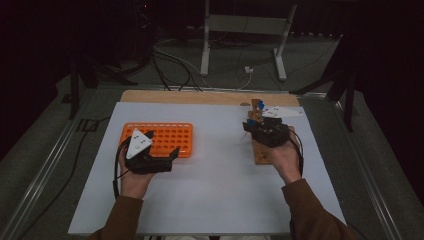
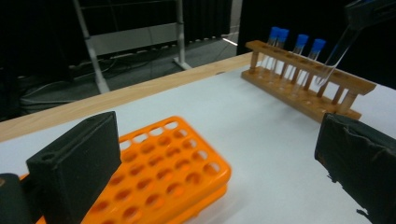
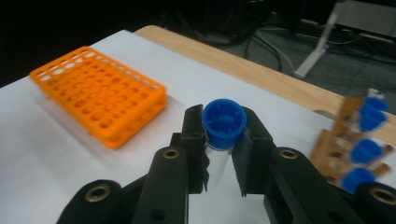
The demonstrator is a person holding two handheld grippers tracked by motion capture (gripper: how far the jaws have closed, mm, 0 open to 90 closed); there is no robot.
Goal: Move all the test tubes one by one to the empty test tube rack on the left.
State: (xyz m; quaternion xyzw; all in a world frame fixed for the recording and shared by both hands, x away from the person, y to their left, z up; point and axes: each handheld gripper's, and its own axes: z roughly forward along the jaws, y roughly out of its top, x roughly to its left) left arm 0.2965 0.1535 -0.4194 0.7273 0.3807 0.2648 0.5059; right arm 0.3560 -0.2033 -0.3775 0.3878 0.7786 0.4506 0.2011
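Orange plastic rack (image 1: 165, 138) is still empty, while the right gripper (image 3: 224, 154), fingers clamped on a clear blue-capped tube (image 3: 224, 122), lifts it above the wooden rack (image 2: 306, 86) holding four more, and the left gripper (image 1: 172, 155) waits with fingers apart.

Between the matt black plastic jaws of the right gripper (image 3: 224, 156) sits a clear glossy plastic tube with a ribbed blue cap (image 3: 224, 122). Right of it stands a varnished brown wooden rack (image 3: 341, 144); left lies a smooth orange plastic perforated rack (image 3: 98, 100) on the matt white tabletop (image 3: 42, 154).
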